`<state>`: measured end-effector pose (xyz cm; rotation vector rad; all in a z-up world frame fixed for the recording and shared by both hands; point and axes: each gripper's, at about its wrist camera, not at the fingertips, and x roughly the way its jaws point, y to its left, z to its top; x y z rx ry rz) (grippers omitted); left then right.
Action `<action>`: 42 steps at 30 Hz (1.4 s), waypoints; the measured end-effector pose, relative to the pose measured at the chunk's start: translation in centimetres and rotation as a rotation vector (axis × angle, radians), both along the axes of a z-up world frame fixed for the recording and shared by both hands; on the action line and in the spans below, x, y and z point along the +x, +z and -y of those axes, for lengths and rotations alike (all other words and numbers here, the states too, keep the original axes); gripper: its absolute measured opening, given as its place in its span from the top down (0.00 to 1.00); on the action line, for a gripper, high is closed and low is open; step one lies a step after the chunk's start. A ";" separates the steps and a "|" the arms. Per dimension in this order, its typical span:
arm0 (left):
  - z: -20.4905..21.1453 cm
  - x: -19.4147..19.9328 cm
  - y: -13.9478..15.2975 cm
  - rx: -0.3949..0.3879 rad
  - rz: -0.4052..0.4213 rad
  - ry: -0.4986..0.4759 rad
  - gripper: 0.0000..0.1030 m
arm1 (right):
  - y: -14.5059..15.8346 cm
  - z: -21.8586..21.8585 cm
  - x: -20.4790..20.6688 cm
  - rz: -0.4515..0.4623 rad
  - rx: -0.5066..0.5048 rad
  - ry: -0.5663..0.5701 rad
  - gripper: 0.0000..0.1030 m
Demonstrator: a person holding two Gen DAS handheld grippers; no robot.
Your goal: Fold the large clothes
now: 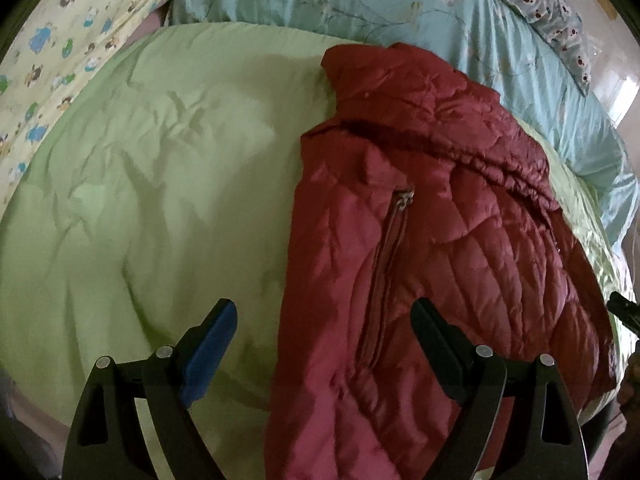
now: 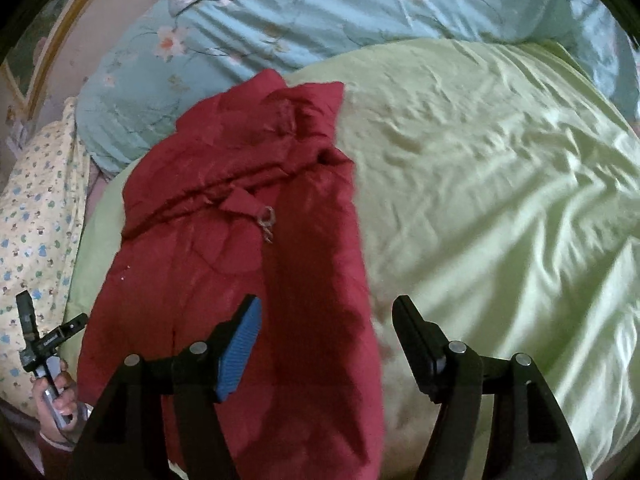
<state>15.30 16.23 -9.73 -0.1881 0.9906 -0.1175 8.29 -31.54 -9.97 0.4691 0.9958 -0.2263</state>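
A dark red quilted puffer jacket (image 1: pixel 420 240) lies folded lengthwise on a light green quilt (image 1: pixel 160 184); a zipped pocket (image 1: pixel 388 264) faces up. It also shows in the right wrist view (image 2: pixel 240 240), with a metal zipper pull (image 2: pixel 267 220) near its middle. My left gripper (image 1: pixel 324 312) is open and empty, hovering over the jacket's near left edge. My right gripper (image 2: pixel 326 312) is open and empty, above the jacket's near right edge. The left gripper and the hand holding it (image 2: pixel 48 360) show at the lower left of the right wrist view.
A pale blue floral duvet (image 1: pixel 360 0) lies bunched behind the green quilt (image 2: pixel 500 180). A yellow cartoon-print sheet (image 1: pixel 48 60) lies at the left. A spotted pillow (image 1: pixel 552 20) sits at the back right.
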 end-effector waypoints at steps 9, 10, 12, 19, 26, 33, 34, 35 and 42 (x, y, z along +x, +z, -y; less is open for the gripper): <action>-0.6 -1.5 -1.0 -0.007 -0.041 -0.036 0.14 | -2.6 -1.1 -2.1 -0.053 0.079 0.064 0.33; -0.7 -1.8 -1.1 -0.007 -0.045 -0.041 0.14 | -3.0 -1.4 -2.4 -0.063 0.090 0.076 0.36; -0.9 -2.2 -1.4 -0.010 -0.057 -0.049 0.14 | -3.4 -1.8 -3.0 -0.072 0.123 0.090 0.46; -0.6 -4.3 -2.3 -0.035 -0.103 -0.109 0.18 | -3.3 -2.9 -5.2 -0.068 0.190 0.122 0.56; 1.3 -5.3 -2.9 -0.021 -0.119 -0.198 0.38 | -3.4 -3.4 -5.7 -0.079 0.216 0.176 0.54; 1.9 -5.4 -3.2 -0.015 -0.123 -0.223 0.52 | -3.9 -3.4 -6.2 -0.082 0.242 0.175 0.54; 1.9 -5.4 -3.2 -0.021 -0.125 -0.226 0.61 | -3.9 -3.4 -6.3 -0.082 0.243 0.174 0.54; 2.0 -5.3 -3.2 -0.025 -0.124 -0.232 0.67 | -3.8 -3.5 -6.3 -0.081 0.240 0.173 0.56; 2.0 -5.8 -1.5 -0.034 -0.063 -0.261 0.81 | -2.9 -4.2 -6.1 -0.038 0.242 0.196 0.75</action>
